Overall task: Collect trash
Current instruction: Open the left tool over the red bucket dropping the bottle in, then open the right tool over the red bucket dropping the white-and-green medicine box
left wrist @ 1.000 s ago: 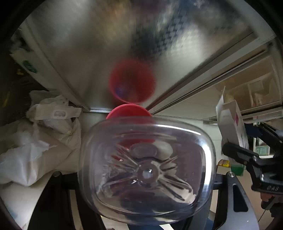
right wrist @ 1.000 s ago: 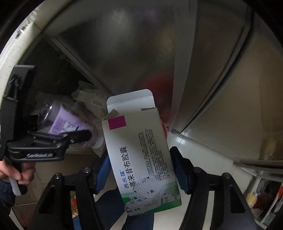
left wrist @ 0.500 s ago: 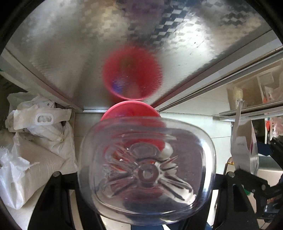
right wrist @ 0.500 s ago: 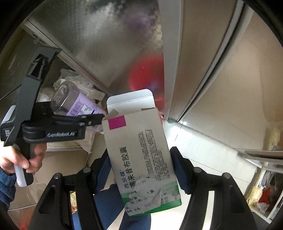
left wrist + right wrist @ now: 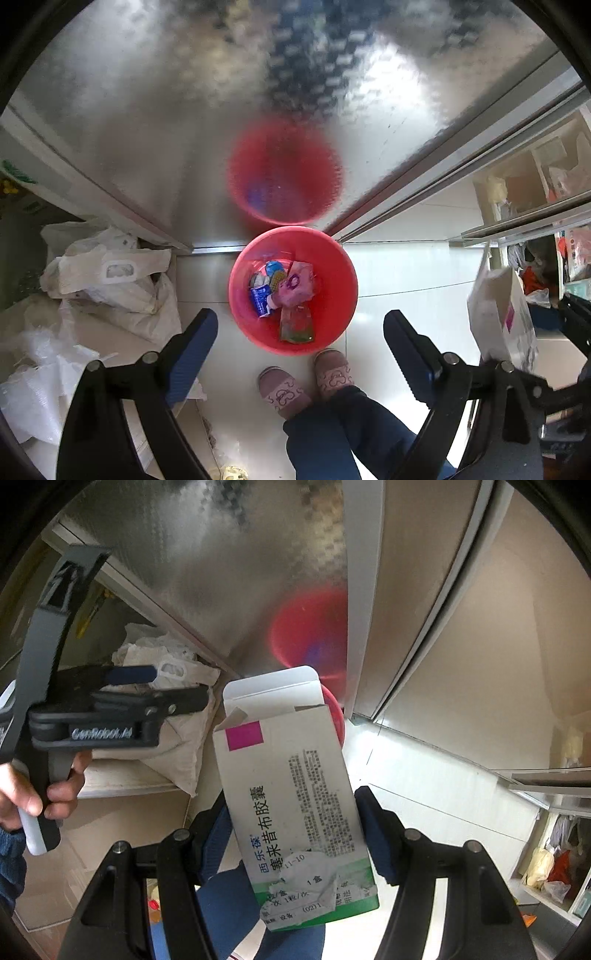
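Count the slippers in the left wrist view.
2. One slipper is on the floor just below the red basin; the other slipper is beside it to the right, its toe nearly at the basin's rim. Both are worn and fully visible.

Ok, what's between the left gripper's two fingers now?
Nothing held: in the left wrist view the left gripper, jaws just opened, frames the near rim of the red basin and the person's slippers on the floor.

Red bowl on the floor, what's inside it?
The red bowl holds crumpled wrappers: blue, pink and a greenish packet. Anything beneath that pile is covered.
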`<state>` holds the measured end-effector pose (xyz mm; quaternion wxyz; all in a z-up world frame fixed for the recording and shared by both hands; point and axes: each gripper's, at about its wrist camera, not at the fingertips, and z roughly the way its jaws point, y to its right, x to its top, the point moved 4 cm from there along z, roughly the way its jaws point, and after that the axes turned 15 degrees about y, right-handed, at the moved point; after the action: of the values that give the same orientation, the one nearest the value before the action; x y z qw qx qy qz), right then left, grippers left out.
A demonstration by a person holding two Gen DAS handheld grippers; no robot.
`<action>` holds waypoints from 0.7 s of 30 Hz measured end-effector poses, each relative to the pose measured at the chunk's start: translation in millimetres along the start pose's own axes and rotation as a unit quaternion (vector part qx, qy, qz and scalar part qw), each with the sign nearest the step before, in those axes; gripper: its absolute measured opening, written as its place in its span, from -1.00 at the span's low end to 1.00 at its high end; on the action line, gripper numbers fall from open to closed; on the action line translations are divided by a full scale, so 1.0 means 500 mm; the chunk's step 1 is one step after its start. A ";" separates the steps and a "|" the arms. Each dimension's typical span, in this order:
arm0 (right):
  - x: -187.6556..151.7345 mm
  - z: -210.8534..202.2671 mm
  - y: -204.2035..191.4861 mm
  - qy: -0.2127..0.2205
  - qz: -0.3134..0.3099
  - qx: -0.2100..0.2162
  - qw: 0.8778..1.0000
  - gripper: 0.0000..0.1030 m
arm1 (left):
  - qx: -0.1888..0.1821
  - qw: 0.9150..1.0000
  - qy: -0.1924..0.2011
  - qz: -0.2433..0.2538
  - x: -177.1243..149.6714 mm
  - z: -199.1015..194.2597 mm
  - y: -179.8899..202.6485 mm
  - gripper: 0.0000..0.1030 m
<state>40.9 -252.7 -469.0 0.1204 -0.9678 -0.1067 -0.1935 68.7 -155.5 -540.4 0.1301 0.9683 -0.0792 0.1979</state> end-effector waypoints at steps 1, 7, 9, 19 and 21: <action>0.004 -0.005 -0.004 0.003 0.001 -0.001 1.000 0.21 | 0.000 1.000 0.002 0.000 0.000 -0.010 -0.004 0.75; 0.017 -0.016 -0.020 0.010 -0.003 0.001 1.000 0.21 | 0.009 1.000 0.011 0.016 -0.003 -0.075 -0.009 0.77; 0.018 -0.011 -0.025 0.008 -0.007 0.001 1.000 0.20 | 0.002 1.000 0.007 0.017 -0.010 -0.086 -0.011 0.79; 0.019 0.011 -0.044 -0.001 -0.028 0.005 1.000 0.20 | 0.025 1.000 0.001 0.019 -0.051 -0.084 -0.050 1.00; 0.016 0.021 -0.045 -0.006 -0.029 0.005 1.000 0.20 | 0.026 1.000 -0.001 0.013 -0.058 -0.079 -0.060 1.00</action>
<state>46.0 -227.0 -470.8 0.1191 -0.9649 -0.1366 -0.1902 34.2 -112.8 -523.9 0.1023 0.9706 -0.0864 0.2001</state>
